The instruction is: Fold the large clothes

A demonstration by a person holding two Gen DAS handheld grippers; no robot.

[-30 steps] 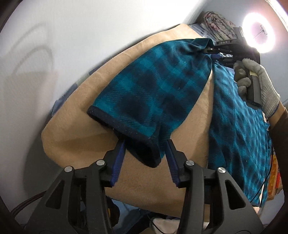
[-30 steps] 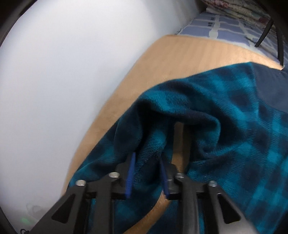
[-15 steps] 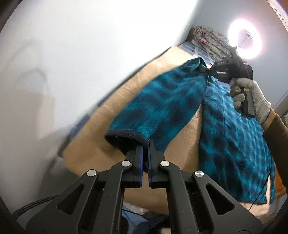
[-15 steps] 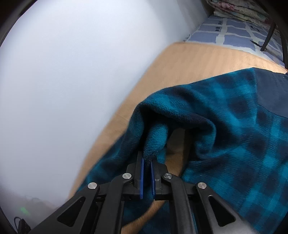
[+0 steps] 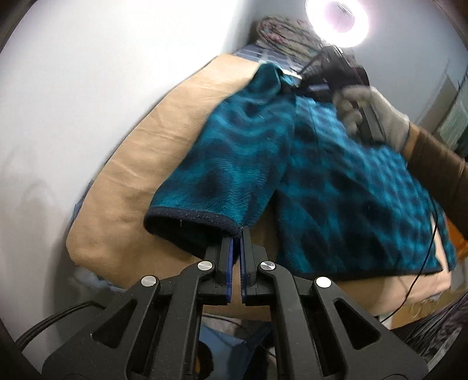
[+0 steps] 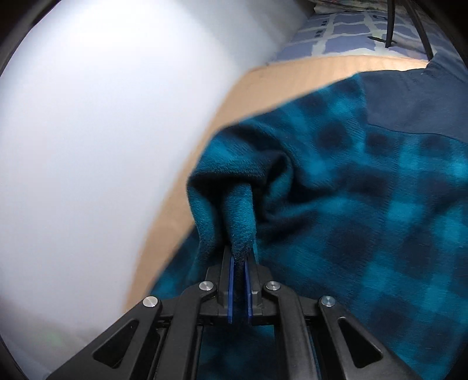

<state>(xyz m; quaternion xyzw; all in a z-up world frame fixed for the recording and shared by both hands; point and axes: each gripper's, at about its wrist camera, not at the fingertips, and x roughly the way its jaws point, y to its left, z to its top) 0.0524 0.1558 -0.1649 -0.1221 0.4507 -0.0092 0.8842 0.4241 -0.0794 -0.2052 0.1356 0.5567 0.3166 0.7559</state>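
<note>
A teal and navy plaid fleece garment lies on a tan blanket. Its sleeve is lifted off the blanket. My left gripper is shut on the sleeve's navy cuff. My right gripper is shut on a pinched fold of the garment near the shoulder end of the sleeve. It also shows in the left wrist view, held by a gloved hand above the garment.
A white wall runs along the blanket's left side. A ring light glares at the top. A blue-white checked sheet and patterned bedding lie beyond the blanket. A black cable crosses the garment's right edge.
Both grippers closed from open onto the fabric: the left on the cuff, the right on the shoulder fold. The sleeve has since been lifted and carried right toward the garment's body.
</note>
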